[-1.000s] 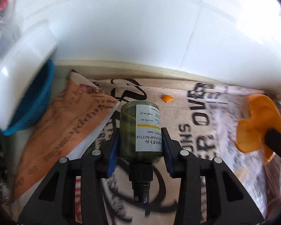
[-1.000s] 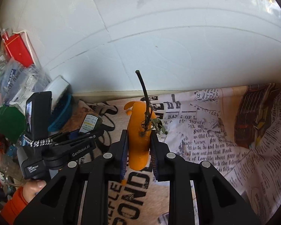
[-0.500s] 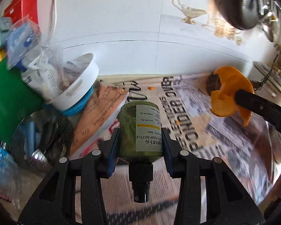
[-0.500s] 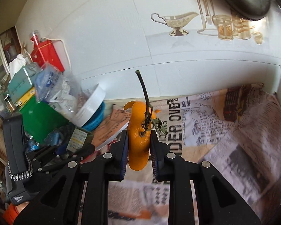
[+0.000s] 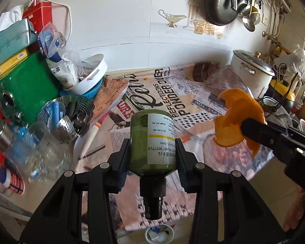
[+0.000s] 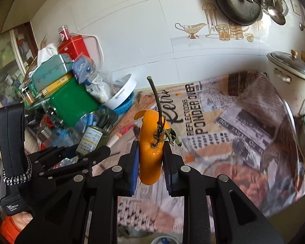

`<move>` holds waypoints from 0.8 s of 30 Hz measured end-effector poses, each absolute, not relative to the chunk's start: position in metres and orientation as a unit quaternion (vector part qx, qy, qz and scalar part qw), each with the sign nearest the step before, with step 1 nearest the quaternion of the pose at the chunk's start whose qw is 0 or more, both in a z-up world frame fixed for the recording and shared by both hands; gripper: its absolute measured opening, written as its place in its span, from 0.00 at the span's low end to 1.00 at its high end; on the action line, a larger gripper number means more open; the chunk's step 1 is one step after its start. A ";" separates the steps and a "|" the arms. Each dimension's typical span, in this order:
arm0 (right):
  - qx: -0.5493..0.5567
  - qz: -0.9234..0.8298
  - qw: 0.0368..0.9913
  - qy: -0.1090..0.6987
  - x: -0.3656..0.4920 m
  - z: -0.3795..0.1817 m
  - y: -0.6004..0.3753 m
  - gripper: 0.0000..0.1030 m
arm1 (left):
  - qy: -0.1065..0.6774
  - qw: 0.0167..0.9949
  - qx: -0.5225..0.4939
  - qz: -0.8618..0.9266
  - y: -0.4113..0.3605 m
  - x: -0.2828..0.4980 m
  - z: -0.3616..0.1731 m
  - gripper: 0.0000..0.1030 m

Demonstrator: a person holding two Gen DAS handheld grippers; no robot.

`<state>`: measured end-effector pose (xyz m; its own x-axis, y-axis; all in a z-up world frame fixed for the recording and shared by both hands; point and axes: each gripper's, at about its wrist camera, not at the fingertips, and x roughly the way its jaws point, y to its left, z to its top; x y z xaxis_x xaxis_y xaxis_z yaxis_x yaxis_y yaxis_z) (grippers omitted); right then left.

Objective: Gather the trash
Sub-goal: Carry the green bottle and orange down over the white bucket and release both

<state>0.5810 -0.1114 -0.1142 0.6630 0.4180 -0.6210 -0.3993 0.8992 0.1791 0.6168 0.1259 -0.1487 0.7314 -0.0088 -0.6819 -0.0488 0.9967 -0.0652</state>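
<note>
My left gripper is shut on a green pump bottle with a white label, its black neck pointing back at the camera. It is held above the newspaper-covered table. The bottle also shows in the right wrist view. My right gripper is shut on an orange peel with a dark stem sticking up. The peel shows at the right of the left wrist view. A white trash bin with crumpled paper sits on the floor below the table's front edge.
Clutter fills the table's left: a green box, a white bowl in a blue colander, a perforated steel holder, clear plastic bottles. A white rice cooker stands at the right. Pans hang on the tiled wall.
Both grippers have pulled back and up from the table, each keeping its object. The view now takes in the whole table, its front edge and the bin below.
</note>
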 end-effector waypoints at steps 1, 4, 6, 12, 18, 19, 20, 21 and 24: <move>0.011 0.225 0.911 0.347 0.573 -0.114 -0.113 0.19 | 0.366 0.930 -0.041 0.011 0.125 0.612 -0.151 0.40; 0.006 0.227 0.908 0.352 0.551 -0.116 -0.117 0.19 | 0.367 0.929 -0.050 0.012 0.116 0.589 -0.159 0.40; 0.008 0.231 0.904 0.359 0.539 -0.119 -0.124 0.19 | 0.377 0.924 -0.062 0.016 0.110 0.577 -0.169 0.40; 0.006 0.244 0.894 0.376 0.498 -0.141 -0.149 0.19 | 0.397 0.912 -0.101 0.032 0.086 0.535 -0.201 0.40; 0.010 0.253 0.884 0.394 0.453 -0.165 -0.184 0.19 | 0.409 0.903 -0.120 0.059 0.050 0.483 -0.223 0.40; 0.010 0.253 0.881 0.400 0.448 -0.169 -0.189 0.19 | 0.411 0.901 -0.123 0.062 0.046 0.476 -0.226 0.40; 0.009 0.253 0.878 0.407 0.443 -0.175 -0.195 0.19 | 0.414 0.899 -0.126 0.067 0.040 0.467 -0.232 0.40; 0.006 0.253 0.875 0.413 0.439 -0.180 -0.198 0.19 | 0.417 0.897 -0.128 0.070 0.037 0.462 -0.236 0.40; -0.001 0.251 0.865 0.435 0.430 -0.200 -0.205 0.19 | 0.436 0.886 -0.133 0.081 0.029 0.447 -0.256 0.40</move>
<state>0.4300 -0.2050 -0.2001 0.4966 0.4326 -0.7525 -0.4350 0.8743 0.2155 0.4473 0.0294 -0.2558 0.6069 0.0271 -0.7943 -0.2597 0.9513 -0.1660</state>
